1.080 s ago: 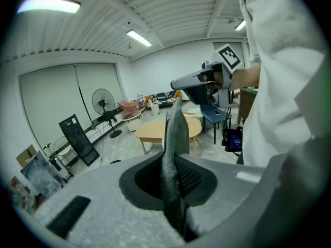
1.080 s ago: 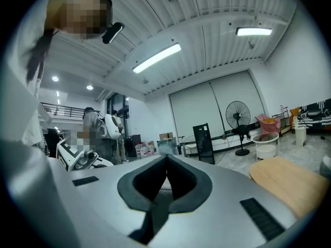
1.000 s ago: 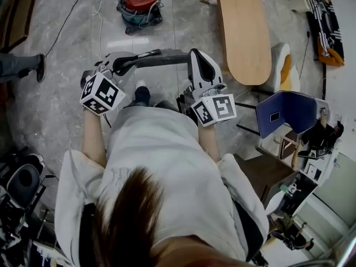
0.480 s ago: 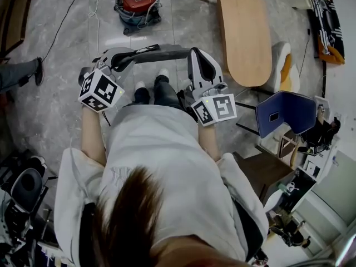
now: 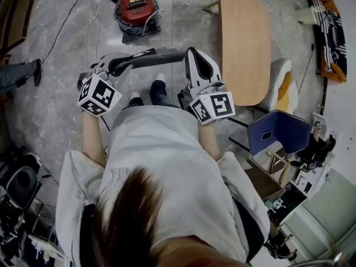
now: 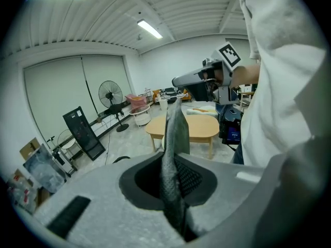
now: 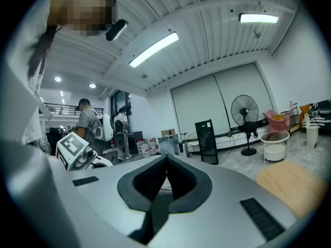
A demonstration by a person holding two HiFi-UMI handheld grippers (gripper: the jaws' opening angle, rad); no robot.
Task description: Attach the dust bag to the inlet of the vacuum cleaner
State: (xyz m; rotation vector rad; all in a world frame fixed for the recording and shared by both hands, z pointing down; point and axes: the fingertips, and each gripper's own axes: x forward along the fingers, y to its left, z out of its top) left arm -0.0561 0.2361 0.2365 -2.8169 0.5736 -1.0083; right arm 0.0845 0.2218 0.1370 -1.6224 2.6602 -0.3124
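A flat grey dust bag is stretched between my two grippers in front of the person's body. My left gripper is shut on its left end; in the left gripper view the grey fabric stands up out of the closed jaws. My right gripper is shut at the bag's right end, where only a thin edge shows above its jaws. The red vacuum cleaner stands on the floor ahead, apart from the bag. Its inlet cannot be made out.
A long wooden table stands to the right of the vacuum, and a blue chair at the right. A cable runs over the floor at the left, near another person's shoe. A standing fan and people are at the back.
Both grippers have moved forward together with the bag still between them. The vacuum cleaner sits a little lower and the blue chair has slid left in the head view.
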